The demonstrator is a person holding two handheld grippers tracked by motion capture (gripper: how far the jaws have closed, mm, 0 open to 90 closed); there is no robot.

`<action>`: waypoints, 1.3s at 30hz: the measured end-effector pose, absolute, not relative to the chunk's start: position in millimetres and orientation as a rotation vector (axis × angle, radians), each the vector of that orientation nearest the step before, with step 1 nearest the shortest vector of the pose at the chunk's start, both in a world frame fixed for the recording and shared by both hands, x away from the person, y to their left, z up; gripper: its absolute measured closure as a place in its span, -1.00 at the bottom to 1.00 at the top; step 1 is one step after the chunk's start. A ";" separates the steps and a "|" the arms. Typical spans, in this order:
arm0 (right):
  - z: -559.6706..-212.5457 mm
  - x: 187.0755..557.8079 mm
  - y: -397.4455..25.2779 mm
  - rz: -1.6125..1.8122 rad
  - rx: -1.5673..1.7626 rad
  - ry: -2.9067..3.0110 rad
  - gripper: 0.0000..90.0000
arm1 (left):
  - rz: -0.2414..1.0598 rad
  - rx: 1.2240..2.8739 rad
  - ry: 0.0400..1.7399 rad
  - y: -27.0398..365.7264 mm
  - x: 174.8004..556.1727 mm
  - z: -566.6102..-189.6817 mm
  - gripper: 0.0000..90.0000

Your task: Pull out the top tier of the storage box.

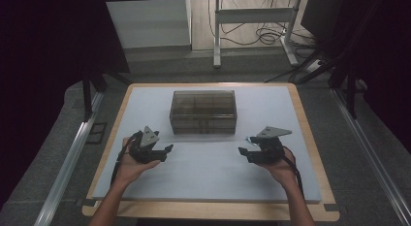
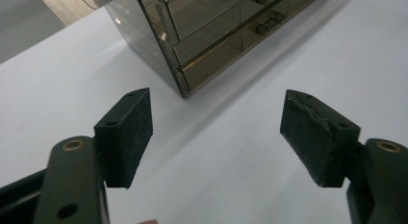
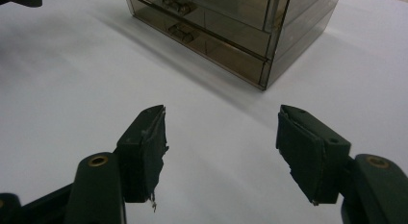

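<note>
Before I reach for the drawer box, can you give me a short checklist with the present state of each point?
1. Left gripper open, nothing between its fingers: ok.
2. Right gripper open, nothing between its fingers: ok.
3. Drawer box upright on the white mat: ok.
4. Drawers closed, fronts flush: ok.
5. Drawer handles face the grippers: ok.
6. What the drawers hold: cannot tell, the walls are dark-tinted.

1 smoked drawer box (image 1: 203, 111) at centre frame, 2 handles visible on its front; 2 grippers, left (image 1: 161, 151) & right (image 1: 247, 147); 1 desk (image 1: 208, 163).
</note>
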State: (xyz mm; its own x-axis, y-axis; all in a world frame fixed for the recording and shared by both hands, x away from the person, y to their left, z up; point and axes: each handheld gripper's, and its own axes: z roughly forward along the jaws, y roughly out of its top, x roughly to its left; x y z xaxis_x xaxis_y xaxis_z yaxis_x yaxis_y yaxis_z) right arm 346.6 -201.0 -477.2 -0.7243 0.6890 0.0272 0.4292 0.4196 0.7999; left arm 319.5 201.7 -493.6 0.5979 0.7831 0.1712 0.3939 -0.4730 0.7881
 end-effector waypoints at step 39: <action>-465.4 384.0 -188.2 1.189 0.959 2.392 0.03 | 0.675 2.096 0.912 199.7 346.3 -486.5 -0.04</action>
